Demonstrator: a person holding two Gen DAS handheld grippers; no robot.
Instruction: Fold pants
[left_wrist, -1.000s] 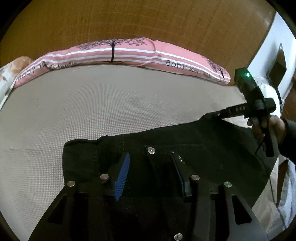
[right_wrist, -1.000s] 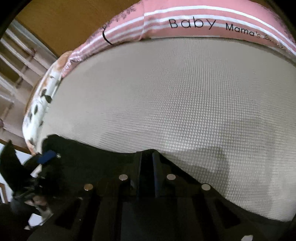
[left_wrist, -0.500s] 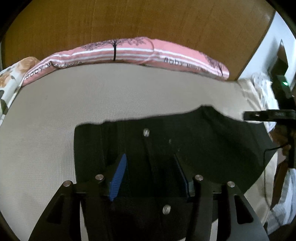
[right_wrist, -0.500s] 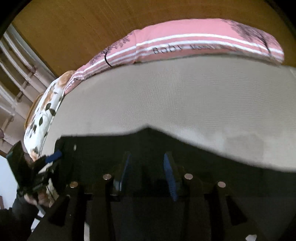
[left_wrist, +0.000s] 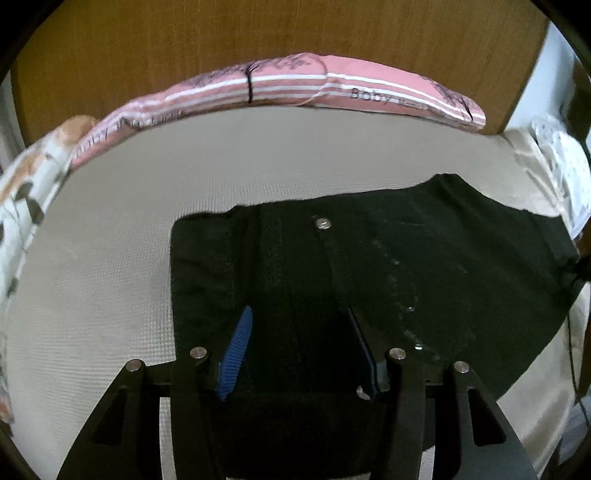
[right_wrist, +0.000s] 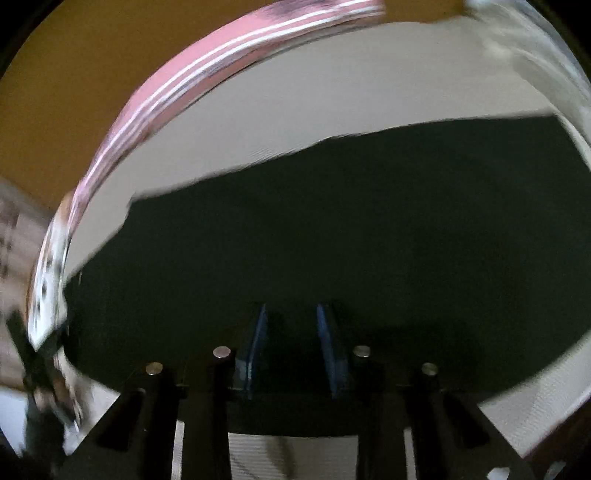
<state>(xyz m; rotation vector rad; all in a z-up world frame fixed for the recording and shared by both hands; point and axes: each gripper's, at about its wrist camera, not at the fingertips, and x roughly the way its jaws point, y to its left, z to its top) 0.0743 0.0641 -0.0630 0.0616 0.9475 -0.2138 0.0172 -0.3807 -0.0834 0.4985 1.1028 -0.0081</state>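
Note:
Black pants (left_wrist: 406, 258) lie spread flat on the beige mattress (left_wrist: 258, 155), waistband to the left with a metal button (left_wrist: 322, 223) showing. My left gripper (left_wrist: 299, 312) hovers over the waist area, its blue pads well apart and pressing on nothing. The right wrist view is smeared by motion. There the pants (right_wrist: 332, 221) fill the middle as a dark band. My right gripper (right_wrist: 291, 307) is above them with its jaws closing. A gap still shows between the pads, with no fabric pinched in it.
A long pink striped pillow (left_wrist: 332, 88) lies along the wooden headboard (left_wrist: 258, 37) at the far side. A floral pillow (left_wrist: 26, 184) borders the mattress on the left, and white bedding (left_wrist: 565, 158) on the right. Bare mattress (right_wrist: 332, 92) stretches beyond the pants.
My right gripper let go of the pants' edge, its jaws parted, and it swung sideways out of the left wrist view. The pants settled flat. My left gripper drew back slightly.

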